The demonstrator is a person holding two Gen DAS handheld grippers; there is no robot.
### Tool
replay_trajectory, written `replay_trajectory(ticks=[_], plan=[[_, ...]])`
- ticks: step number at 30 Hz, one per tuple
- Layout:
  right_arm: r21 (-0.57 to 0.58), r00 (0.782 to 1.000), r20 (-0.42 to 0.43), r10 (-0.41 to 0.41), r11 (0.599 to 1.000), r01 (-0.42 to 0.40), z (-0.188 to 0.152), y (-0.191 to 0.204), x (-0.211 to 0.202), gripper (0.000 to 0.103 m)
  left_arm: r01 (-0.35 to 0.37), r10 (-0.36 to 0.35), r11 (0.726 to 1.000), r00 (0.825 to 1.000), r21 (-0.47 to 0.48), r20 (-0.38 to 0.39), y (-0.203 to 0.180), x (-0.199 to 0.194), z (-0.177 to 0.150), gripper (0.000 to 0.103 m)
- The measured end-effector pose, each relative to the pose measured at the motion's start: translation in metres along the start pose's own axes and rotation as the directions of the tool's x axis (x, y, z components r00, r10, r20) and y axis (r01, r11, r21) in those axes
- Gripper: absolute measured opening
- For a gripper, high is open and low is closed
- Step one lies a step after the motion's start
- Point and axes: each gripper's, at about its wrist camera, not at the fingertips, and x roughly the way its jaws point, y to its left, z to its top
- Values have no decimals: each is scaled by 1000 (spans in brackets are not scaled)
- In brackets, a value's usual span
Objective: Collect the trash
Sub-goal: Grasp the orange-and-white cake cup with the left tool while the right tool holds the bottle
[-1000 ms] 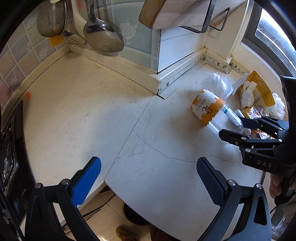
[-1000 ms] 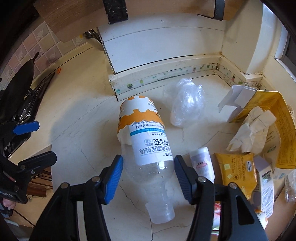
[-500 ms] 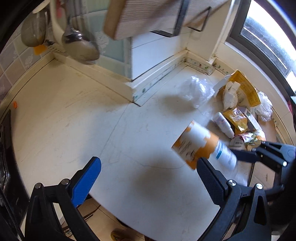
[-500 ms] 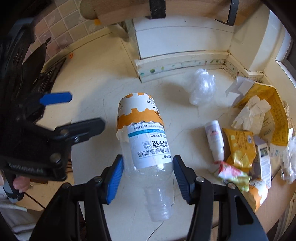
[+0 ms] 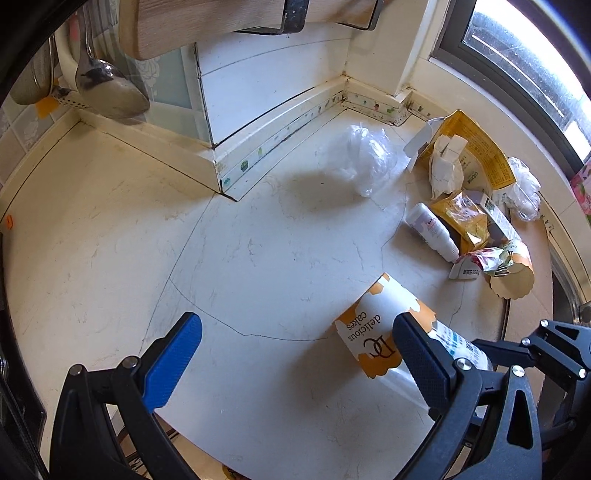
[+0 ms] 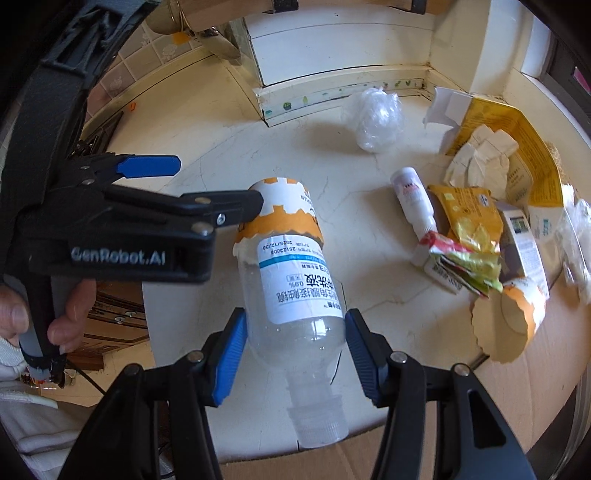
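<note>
My right gripper (image 6: pixel 295 350) is shut on a clear plastic bottle (image 6: pixel 295 295) and holds it above the counter. An orange-and-white paper cup (image 6: pixel 282 214) is stuck over the bottle's base. The cup also shows in the left wrist view (image 5: pixel 376 328). My left gripper (image 5: pixel 295 354) is open and empty, its right finger just in front of the cup. In the right wrist view it (image 6: pixel 214 184) is at the left, beside the cup. More trash lies at the right: a crumpled clear bag (image 5: pixel 364 158), a small white bottle (image 5: pixel 432 230), a yellow packet (image 5: pixel 461 218).
A yellow carton (image 5: pixel 476 151) with crumpled paper, a second paper cup (image 6: pixel 513 321) and small boxes lie by the window. A ladle (image 5: pixel 107 88) and a wooden board (image 5: pixel 207 26) hang over the back wall. The counter's front edge (image 5: pixel 207 439) is just below my grippers.
My right gripper has lifted the bottle with the cup off the counter and carried it left and forward. My left gripper has come up beside it.
</note>
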Motion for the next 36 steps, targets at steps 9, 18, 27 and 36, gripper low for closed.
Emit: replay_trajectory(ticks=[9,18,27,36], plan=[[112,999,32,13,994,-16,-24,-15,-23,54,91,-93,995,994,-45,-51,-1,-2,3,102],[215,998,67,-9,977,-6,-42,-33,-37,54,121,-124,992,989,-32,-86,-27,11,15,102],[298,996,88,-6,954,-21,-56,-51,-42,54,121,-122,993,990,-11,-74,-45,28,26,92],[330,994,105,-2,943,-33,-63,-57,-42,54,149,-150,989,985,-19,-85,-45,31,19,60]])
